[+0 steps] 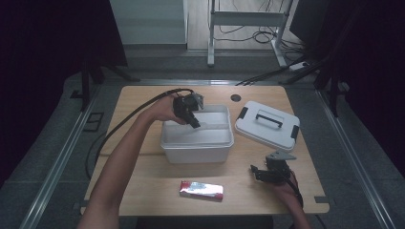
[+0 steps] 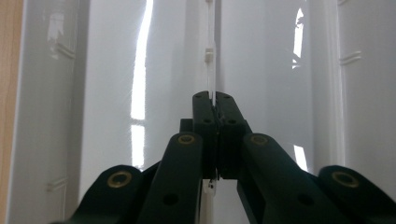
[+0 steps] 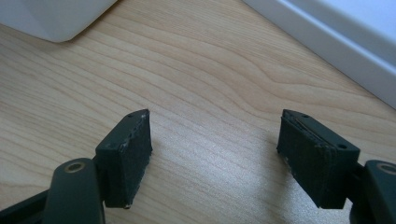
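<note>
A white plastic bin (image 1: 197, 143) stands open in the middle of the wooden table. My left gripper (image 1: 193, 119) reaches down into it from the back left. In the left gripper view its jaws (image 2: 214, 100) are shut on the upper edge of a thin white divider (image 2: 211, 56) that runs upright through the bin's glossy inside (image 2: 112, 93). My right gripper (image 1: 255, 172) rests low over the table at the front right, open. Its two black pads (image 3: 128, 154) stand wide apart above bare wood, with nothing between them.
The bin's white lid (image 1: 267, 125), with a black handle and black latches, lies flat to the right of the bin. A red and white packet (image 1: 201, 190) lies near the front edge. White plastic edges (image 3: 336, 42) show ahead of the right gripper.
</note>
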### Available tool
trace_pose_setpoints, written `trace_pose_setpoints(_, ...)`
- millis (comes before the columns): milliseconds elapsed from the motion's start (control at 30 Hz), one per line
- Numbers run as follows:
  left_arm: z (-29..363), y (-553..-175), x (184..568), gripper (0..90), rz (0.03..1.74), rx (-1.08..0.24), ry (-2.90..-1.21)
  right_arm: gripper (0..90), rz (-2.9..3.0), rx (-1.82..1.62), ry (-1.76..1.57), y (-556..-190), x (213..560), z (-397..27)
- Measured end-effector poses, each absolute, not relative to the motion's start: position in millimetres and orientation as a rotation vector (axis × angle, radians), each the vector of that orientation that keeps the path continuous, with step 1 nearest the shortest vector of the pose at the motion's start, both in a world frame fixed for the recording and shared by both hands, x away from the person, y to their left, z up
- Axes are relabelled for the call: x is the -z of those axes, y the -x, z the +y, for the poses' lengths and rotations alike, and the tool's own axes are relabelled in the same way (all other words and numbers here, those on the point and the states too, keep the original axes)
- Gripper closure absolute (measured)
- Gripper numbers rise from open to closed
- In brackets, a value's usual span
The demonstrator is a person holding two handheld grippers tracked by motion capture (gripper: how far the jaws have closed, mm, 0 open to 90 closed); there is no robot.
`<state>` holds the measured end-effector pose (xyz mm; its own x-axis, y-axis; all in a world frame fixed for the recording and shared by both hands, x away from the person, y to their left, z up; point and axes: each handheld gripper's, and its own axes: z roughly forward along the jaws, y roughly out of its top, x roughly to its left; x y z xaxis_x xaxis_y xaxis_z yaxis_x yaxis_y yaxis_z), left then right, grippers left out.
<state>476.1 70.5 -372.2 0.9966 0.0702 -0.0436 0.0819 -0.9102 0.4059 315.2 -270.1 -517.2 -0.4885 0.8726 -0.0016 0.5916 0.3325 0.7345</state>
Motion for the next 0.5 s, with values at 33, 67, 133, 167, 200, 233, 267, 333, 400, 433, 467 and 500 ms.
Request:
trace_pose_setpoints(33, 70.8, -476.2, 372.3, 89.2, 0.106, 0.039, -2.718, 25.4, 2.206, -0.964, -1.292, -315.1, 517.2, -270.1)
trace_pose_setpoints(67, 71.0, -476.2, 372.4, 89.3, 0.105, 0.039, -2.717, 25.4, 2.206, -0.964, -1.292, -315.2, 517.3, -270.1)
trace_pose_setpoints(133, 71.2, -476.3, 372.6, 89.4, 0.104, 0.039, -2.714, 25.4, 2.205, -0.965, -1.293, -315.1, 517.2, -270.1)
trace_pose_setpoints(167, 71.4, -476.3, 372.8, 89.4, 0.107, 0.041, -2.711, 25.4, 2.205, -0.965, -1.293, -315.1, 517.2, -270.1)
trace_pose_setpoints(200, 71.6, -476.3, 373.0, 88.9, 0.109, 0.043, -2.709, 25.4, 2.205, -0.965, -1.293, -315.1, 517.2, -270.1)
trace_pose_setpoints(233, 71.7, -476.3, 373.5, 88.9, 0.111, 0.045, -2.709, 25.4, 2.205, -0.965, -1.293, -315.1, 517.2, -270.1)
trace_pose_setpoints(267, 70.8, -476.3, 375.2, 87.9, 0.108, 0.047, -2.726, 25.4, 2.205, -0.965, -1.293, -315.1, 517.2, -270.1)
trace_pose_setpoints(333, 70.5, -476.5, 376.0, 84.6, 0.092, 0.053, -2.735, 25.4, 2.205, -0.965, -1.293, -315.1, 517.2, -270.1)
trace_pose_setpoints(400, 70.7, -476.4, 376.4, 88.4, 0.095, 0.041, -2.733, 25.4, 2.205, -0.964, -1.293, -315.1, 517.3, -270.1)
trace_pose_setpoints(433, 70.6, -475.9, 377.0, 88.6, 0.111, 0.049, -2.722, 25.3, 2.205, -0.965, -1.293, -315.1, 517.3, -270.1)
trace_pose_setpoints(467, 70.6, -476.3, 376.9, 88.7, 0.111, 0.051, -2.723, 25.4, 2.205, -0.964, -1.293, -315.1, 517.3, -270.1)
trace_pose_setpoints(500, 70.6, -476.4, 377.0, 88.9, 0.114, 0.054, -2.722, 25.3, 2.205, -0.964, -1.293, -315.1, 517.3, -270.1)
